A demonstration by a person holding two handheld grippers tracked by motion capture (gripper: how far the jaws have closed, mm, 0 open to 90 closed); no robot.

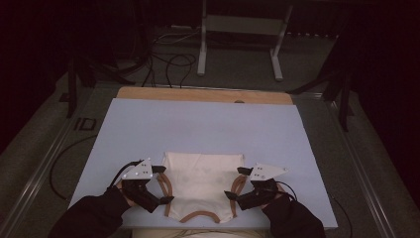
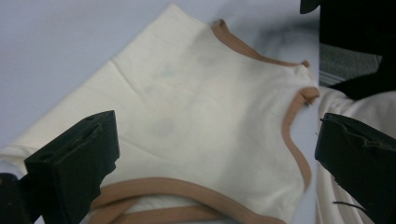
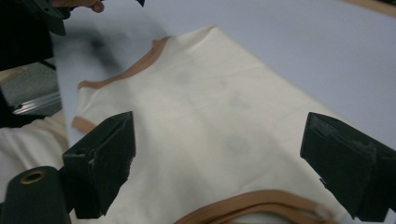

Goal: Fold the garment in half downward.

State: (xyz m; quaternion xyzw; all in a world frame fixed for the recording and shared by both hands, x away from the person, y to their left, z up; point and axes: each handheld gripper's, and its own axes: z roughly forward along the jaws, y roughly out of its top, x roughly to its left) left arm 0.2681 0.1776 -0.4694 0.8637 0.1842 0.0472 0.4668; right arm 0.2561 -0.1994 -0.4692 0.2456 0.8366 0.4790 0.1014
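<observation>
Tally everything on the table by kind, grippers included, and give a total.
Cream garment with brown trim: 1
Pale blue mat under it: 1
Handheld grippers: 2, the left gripper and the right gripper, both open, one at each side of the garment
Total: 4

Garment (image 2: 205, 121) print blurred (faint smudges)

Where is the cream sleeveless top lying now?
In the high view, the cream sleeveless top lies flat on the blue mat, at its near edge, between the left gripper and right gripper.
</observation>
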